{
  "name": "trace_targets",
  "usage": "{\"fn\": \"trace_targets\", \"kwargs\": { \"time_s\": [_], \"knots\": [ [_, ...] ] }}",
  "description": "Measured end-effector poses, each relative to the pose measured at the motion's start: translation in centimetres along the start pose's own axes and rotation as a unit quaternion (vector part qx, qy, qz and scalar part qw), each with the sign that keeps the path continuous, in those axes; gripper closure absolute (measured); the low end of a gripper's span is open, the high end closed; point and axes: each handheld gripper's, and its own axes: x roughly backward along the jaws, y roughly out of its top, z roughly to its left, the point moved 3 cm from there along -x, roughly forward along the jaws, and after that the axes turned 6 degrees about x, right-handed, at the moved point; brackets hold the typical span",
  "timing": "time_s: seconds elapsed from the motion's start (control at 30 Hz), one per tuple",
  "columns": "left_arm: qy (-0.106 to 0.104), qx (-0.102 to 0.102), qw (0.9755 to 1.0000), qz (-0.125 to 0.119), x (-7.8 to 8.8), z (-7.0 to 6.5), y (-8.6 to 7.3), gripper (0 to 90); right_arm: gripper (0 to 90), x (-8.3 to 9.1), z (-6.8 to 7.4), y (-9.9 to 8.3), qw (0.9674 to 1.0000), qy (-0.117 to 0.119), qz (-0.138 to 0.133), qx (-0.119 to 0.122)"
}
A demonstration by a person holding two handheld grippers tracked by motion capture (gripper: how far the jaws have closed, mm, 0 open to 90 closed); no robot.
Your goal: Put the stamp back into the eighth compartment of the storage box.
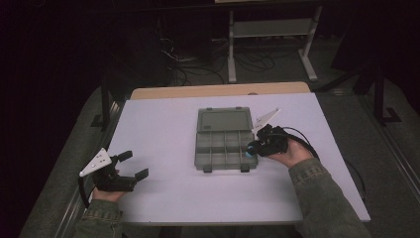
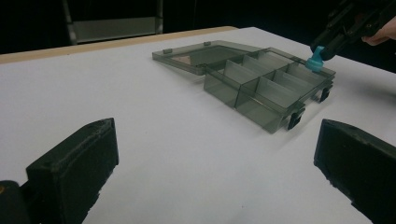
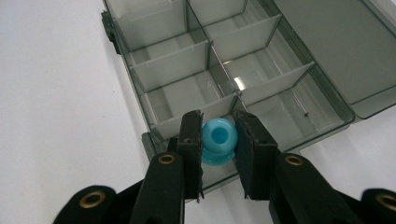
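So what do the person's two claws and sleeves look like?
Both the left claw and right claw are black, each topped by a pale three-cornered plate and trailing a black cable. The right claw's arms carry brass-coloured rivets. The sleeves are olive-green fabric.

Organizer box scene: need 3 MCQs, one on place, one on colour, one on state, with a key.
1. Where is the blue bead?
A. On the lid
B. Between the right gripper jaws, over the organizer box right front corner
C. On the table

2. The bead's colour?
A. Red
B. Light blue
C. Yellow

3. State of the left gripper?
A. Open, holding nothing
B. Shut on the bead
C. Inside the box

Key: B, the right gripper view shows the jaws pinching it above the corner compartment; B, it reads blue; A, its jaws stand wide apart above bare table.
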Motion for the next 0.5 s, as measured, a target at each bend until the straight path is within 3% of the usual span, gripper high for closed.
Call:
{"fn": "trace_targets", "kwargs": {
  "time_s": [0.5],
  "knots": [
    [0.002, 0.003, 1.0, -0.003, 0.1, 0.0, 0.0, 0.0, 71.0, -1.4, 0.3, 0.1, 0.9997, 0.008, 0.018, 0.01]
  ]
}}
